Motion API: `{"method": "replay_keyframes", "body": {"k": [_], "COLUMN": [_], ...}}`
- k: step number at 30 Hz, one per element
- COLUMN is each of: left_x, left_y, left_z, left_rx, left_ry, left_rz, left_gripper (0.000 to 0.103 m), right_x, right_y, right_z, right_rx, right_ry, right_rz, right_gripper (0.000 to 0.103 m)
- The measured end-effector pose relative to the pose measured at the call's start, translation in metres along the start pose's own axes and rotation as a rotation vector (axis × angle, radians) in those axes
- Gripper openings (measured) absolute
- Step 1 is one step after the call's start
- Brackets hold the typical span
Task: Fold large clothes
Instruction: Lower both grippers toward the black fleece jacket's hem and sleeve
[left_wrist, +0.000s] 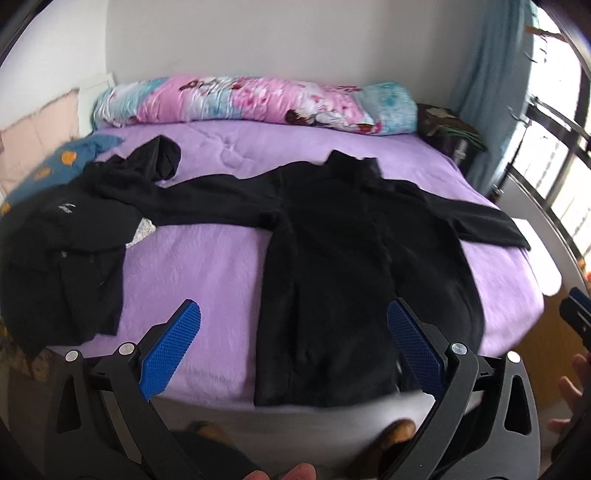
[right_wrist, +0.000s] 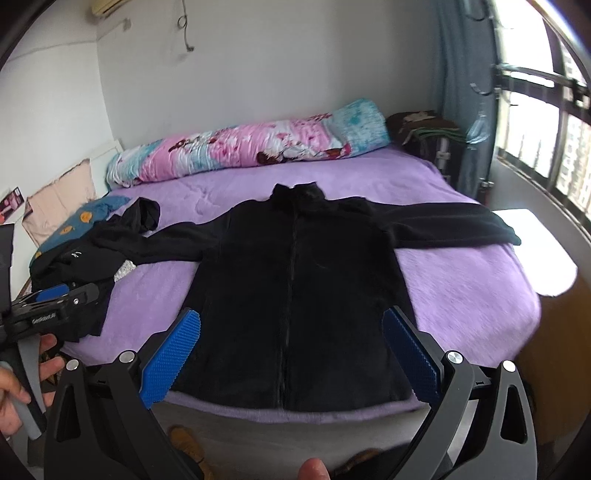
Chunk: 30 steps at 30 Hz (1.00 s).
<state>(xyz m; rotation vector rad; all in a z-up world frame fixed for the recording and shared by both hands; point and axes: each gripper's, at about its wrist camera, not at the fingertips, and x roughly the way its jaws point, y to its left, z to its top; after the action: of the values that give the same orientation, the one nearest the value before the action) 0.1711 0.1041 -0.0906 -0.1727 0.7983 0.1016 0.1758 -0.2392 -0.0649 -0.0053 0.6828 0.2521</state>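
Note:
A large black fleece jacket (left_wrist: 343, 251) (right_wrist: 295, 288) lies flat on the purple bed (left_wrist: 207, 266) (right_wrist: 461, 295), collar toward the wall, both sleeves spread out sideways, hem at the near edge. My left gripper (left_wrist: 293, 325) hovers open above the near edge, its blue pads (left_wrist: 170, 347) wide apart around the jacket's left side. My right gripper (right_wrist: 291, 328) is open too, held over the jacket's lower half with nothing between its fingers. The left gripper (right_wrist: 55, 299) also shows at the left edge of the right wrist view, held by a hand.
A pile of other black clothes (left_wrist: 62, 236) (right_wrist: 85, 258) lies at the bed's left side, touching the jacket's left sleeve. A rolled pink-and-blue quilt (left_wrist: 255, 103) (right_wrist: 251, 147) runs along the wall. Window and blue curtain (left_wrist: 491, 92) stand at right. Shoes (left_wrist: 400, 430) show below the bed edge.

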Motion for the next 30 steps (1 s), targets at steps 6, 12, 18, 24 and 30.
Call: {"method": "replay_keyframes", "body": {"k": [6, 12, 18, 24, 30], "left_x": [0.091, 0.161, 0.214, 0.251, 0.268], "left_y": [0.042, 0.083, 0.132, 0.191, 0.247], "left_z": [0.035, 0.062, 0.083, 0.103, 0.116], "left_rx": [-0.05, -0.062, -0.102, -0.144, -0.192], "left_ry": [0.024, 0.039, 0.046, 0.04, 0.027], "left_rz": [0.013, 0.079, 0.117, 0.17, 0.22], "left_gripper": [0.098, 0.097, 0.098, 0.098, 0.097], "right_x": [0.1, 0.2, 0.277, 0.347, 0.403], "right_y": [0.031, 0.071, 0.111, 0.145, 0.162], "right_z": [0.032, 0.063, 0.08, 0.089, 0.098], "right_rx": [-0.067, -0.105, -0.142, -0.171, -0.165], "right_ry": [0.035, 0.056, 0.061, 0.08, 0.103], "right_rz": [0.041, 0.089, 0.109, 0.109, 0.099], "right_gripper": [0.097, 0.097, 0.097, 0.097, 0.097]}}
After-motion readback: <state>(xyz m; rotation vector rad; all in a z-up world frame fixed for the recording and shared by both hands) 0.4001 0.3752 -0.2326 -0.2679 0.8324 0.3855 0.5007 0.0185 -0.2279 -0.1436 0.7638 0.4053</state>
